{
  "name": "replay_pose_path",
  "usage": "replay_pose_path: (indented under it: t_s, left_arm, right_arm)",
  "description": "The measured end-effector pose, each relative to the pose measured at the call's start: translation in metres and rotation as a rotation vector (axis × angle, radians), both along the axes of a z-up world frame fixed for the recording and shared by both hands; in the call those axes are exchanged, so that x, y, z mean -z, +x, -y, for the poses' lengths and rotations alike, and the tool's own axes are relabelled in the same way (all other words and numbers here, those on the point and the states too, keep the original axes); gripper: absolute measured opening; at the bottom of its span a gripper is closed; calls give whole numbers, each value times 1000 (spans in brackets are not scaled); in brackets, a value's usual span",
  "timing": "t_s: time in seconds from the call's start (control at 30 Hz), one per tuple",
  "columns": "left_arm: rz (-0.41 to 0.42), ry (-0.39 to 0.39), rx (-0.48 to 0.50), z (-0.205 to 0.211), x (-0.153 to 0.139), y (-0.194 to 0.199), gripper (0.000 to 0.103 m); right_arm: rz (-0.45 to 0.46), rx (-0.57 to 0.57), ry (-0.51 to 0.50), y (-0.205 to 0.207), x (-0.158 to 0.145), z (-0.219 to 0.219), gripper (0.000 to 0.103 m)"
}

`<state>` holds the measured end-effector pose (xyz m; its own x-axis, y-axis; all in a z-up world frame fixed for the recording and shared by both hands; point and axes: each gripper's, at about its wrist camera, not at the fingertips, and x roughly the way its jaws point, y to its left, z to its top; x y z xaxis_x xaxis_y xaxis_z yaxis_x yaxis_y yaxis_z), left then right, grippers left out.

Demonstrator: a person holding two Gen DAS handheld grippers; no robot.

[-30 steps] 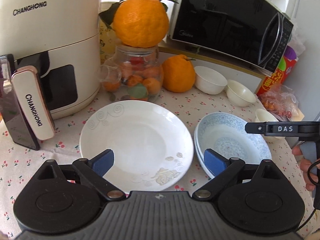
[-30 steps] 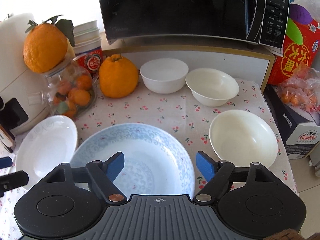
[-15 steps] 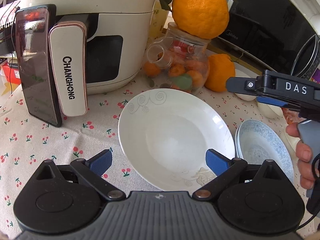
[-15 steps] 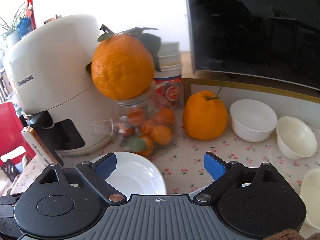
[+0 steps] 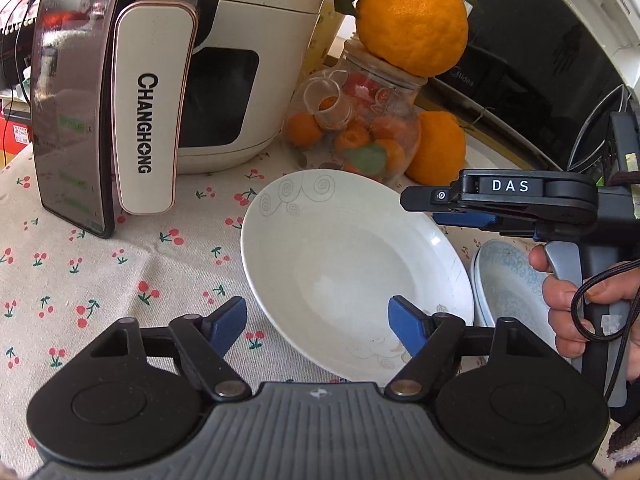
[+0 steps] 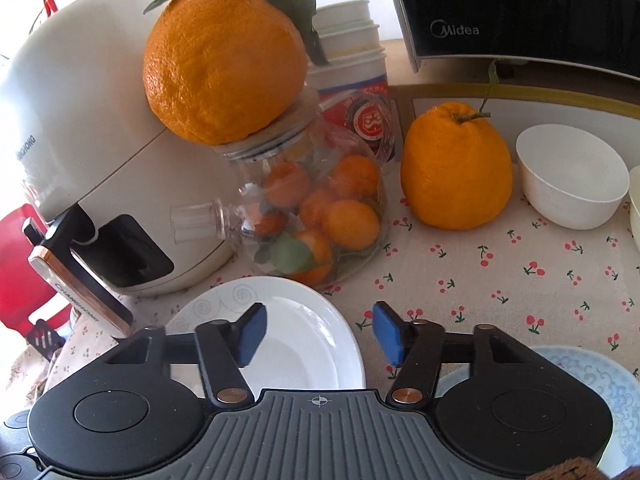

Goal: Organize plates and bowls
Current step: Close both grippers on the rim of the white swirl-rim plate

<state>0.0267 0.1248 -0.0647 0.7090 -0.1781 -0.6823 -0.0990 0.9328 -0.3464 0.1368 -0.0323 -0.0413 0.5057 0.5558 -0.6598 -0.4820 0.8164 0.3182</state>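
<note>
A cream CHANGHONG air fryer [image 5: 224,80] is stood at the back left of a cherry-print tablecloth [image 5: 80,272], with a dark phone-like slab [image 5: 72,100] propped against its handle, and a black Midea microwave [image 6: 520,8] is raised at the back right. A stack of paper cups [image 6: 352,64] is seen behind a clear glass jar [image 6: 312,208], which is filled with small oranges and a green leaf; a large orange [image 6: 224,60] is balanced on the jar's lid, and a second large orange [image 6: 456,168] is set on the cloth just beside it. The white plate [image 5: 352,272], empty and marked with faint swirl patterns, is laid in front of the jar, and the blue-patterned plate [image 5: 508,280], also empty, is placed just to its right, their rims close together. A small white bowl [image 6: 572,180], empty, is found near the second orange, well apart from the plates. The left gripper [image 5: 316,320] is held over the near rim of the white plate; its jaws have just been closing, yet the blue pads are still parted with the rim between them and not pressed. The right gripper [image 6: 316,332], held in a hand [image 5: 568,300], is poised over the white plate's right edge; its jaws have likewise been narrowing, and nothing is clamped by them.
</note>
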Motion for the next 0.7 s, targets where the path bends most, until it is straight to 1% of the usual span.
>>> replay_pose_path:
  t_s: [0.03, 0.07, 0.13, 0.2, 0.27, 0.4, 0.43, 0.53, 0.7]
  left_arm:
    - [-9, -9, 0, 0, 1, 0, 65]
    - [-16, -17, 1, 0, 2, 0, 63]
    - [-17, -17, 0, 0, 3, 0, 56]
    - [-21, -9, -7, 2, 3, 0, 54]
    - [-26, -8, -24, 1, 3, 1, 50]
    - [-39, -8, -65, -3, 2, 2, 34]
    - [-42, -8, -72, -5, 2, 2, 33]
    - [-38, -18, -90, -8, -1, 1, 32]
    - [9, -13, -102, -7, -13, -1, 32]
  right_arm:
    - [-3, -8, -17, 1, 2, -2, 38]
    - [-5, -12, -32, 1, 5, -4, 36]
    - [-12, -10, -52, 2, 9, -5, 28]
    - [-25, -4, -57, 4, 12, -4, 26]
    - [-29, -4, -58, 4, 15, -3, 24]
    - [-24, 2, -69, 4, 15, -2, 19]
    - [-23, 3, -68, 3, 15, -2, 19]
    - [-22, 2, -65, 1, 14, -1, 19]
    - [-15, 18, -38, -3, 4, 3, 19]
